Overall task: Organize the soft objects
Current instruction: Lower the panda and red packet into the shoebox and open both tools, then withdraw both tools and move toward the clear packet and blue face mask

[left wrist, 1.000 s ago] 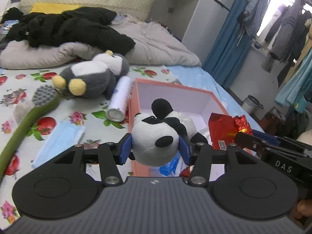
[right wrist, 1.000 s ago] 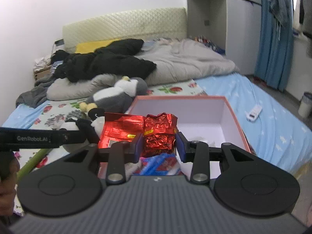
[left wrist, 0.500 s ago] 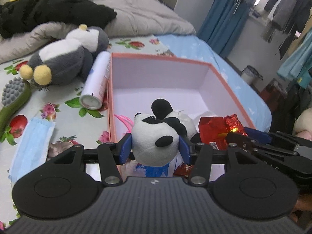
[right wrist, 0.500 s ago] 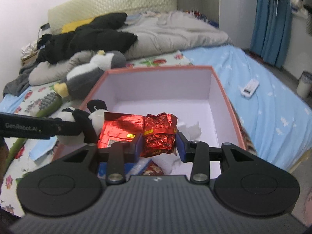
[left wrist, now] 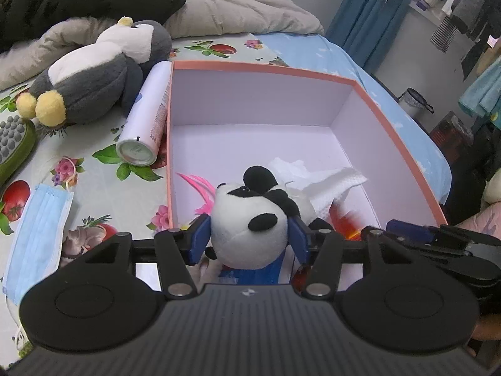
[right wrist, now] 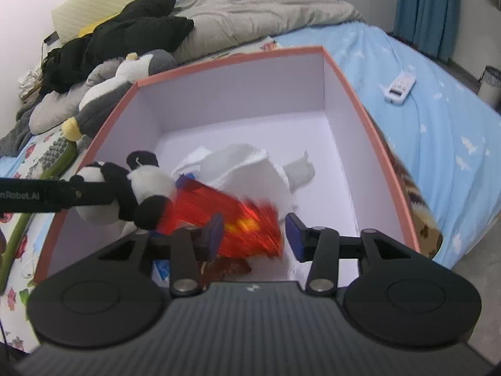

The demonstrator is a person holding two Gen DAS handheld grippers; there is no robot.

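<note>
A salmon-rimmed white box (left wrist: 266,65) (right wrist: 219,59) sits on the bed. My left gripper (left wrist: 249,235) hangs over its near left corner with a panda plush (left wrist: 247,222) (right wrist: 150,181) between its blue pads. The pads still touch the plush while the jaws are opening. My right gripper (right wrist: 255,232) is over the box's near side with its jaws opening. A red foil packet (right wrist: 219,210) (left wrist: 344,219), blurred, is slipping down between them, and the right pad stands clear of it. White tissue (right wrist: 250,169) lies on the box floor.
A grey penguin plush (left wrist: 94,84) and a white spray can (left wrist: 147,119) lie left of the box. A blue face mask (left wrist: 37,238) and a green brush (left wrist: 12,144) are nearer on the floral sheet. A white remote (right wrist: 400,86) rests on the blue sheet to the right.
Both grippers came down and forward over the box. The right jaws have parted and the red packet, gripped before, now blurs downward. The panda stays between the left pads.
</note>
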